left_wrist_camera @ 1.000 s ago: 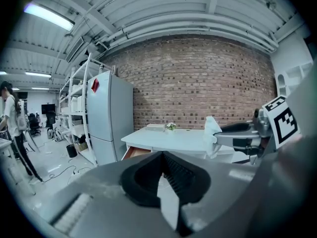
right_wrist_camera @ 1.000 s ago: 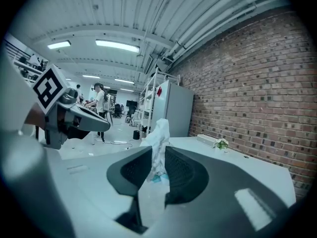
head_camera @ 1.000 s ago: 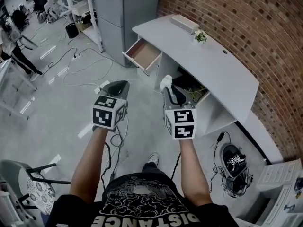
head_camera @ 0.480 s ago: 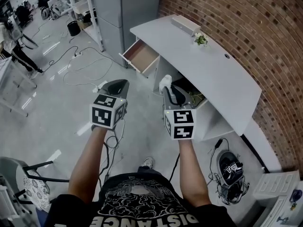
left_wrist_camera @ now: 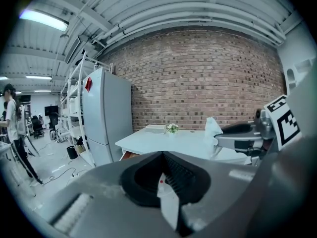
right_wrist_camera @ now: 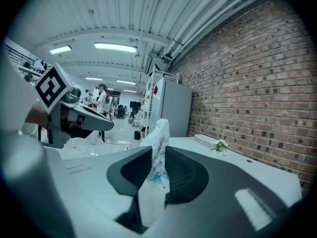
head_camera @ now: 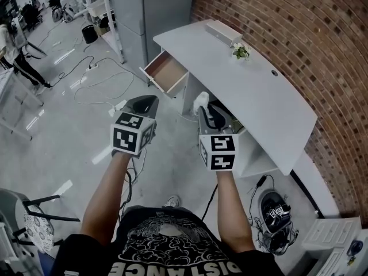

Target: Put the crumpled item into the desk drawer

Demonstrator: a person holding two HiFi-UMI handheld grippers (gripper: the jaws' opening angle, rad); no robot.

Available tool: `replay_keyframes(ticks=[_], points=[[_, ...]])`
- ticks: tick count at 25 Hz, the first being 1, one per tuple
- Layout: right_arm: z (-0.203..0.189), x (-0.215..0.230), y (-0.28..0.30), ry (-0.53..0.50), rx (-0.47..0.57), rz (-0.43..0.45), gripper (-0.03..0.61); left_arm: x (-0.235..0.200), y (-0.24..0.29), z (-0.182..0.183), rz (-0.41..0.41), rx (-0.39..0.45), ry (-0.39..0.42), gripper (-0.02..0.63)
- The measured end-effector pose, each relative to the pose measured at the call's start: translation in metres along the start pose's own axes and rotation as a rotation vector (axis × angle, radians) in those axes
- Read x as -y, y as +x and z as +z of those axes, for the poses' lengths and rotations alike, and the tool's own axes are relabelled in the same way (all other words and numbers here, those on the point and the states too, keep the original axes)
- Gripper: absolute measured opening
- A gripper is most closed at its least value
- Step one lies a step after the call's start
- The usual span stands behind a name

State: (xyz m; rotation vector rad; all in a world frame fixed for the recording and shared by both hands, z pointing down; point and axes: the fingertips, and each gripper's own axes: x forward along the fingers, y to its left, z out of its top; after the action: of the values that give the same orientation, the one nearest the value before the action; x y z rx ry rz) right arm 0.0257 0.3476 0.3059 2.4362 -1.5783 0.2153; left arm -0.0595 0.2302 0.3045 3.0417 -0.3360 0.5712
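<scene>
The crumpled item (right_wrist_camera: 157,143) is a white wad of paper that stands up between the jaws of my right gripper (right_wrist_camera: 157,155), which is shut on it. In the head view the right gripper (head_camera: 204,107) hangs over the floor in front of the white desk (head_camera: 259,96), with the wad (head_camera: 200,100) at its tip. The desk drawer (head_camera: 165,73) is pulled open at the desk's left end, ahead and to the left of both grippers. My left gripper (head_camera: 144,103) is beside the right one, its jaws together and holding nothing. The left gripper view shows its closed tips (left_wrist_camera: 161,155).
A small plant (head_camera: 240,52) and a flat white box (head_camera: 223,32) sit on the desk. A grey cabinet (head_camera: 152,10) stands behind the drawer. Cables (head_camera: 92,76) trail over the floor at the left. A chair (head_camera: 34,223) is at the bottom left, a brick wall (head_camera: 299,33) at the right.
The desk and open drawer have drifted slightly left in the head view. Both grippers keep their places and grips.
</scene>
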Motion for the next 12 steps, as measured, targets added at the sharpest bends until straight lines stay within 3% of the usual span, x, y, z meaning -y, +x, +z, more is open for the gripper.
replay_keyframes(ticks=[12], points=[[-0.007, 0.023, 0.015, -0.005, -0.002, 0.025, 0.081, 0.004, 0.025, 0.002, 0.024, -0.007, -0.009, 0.000]])
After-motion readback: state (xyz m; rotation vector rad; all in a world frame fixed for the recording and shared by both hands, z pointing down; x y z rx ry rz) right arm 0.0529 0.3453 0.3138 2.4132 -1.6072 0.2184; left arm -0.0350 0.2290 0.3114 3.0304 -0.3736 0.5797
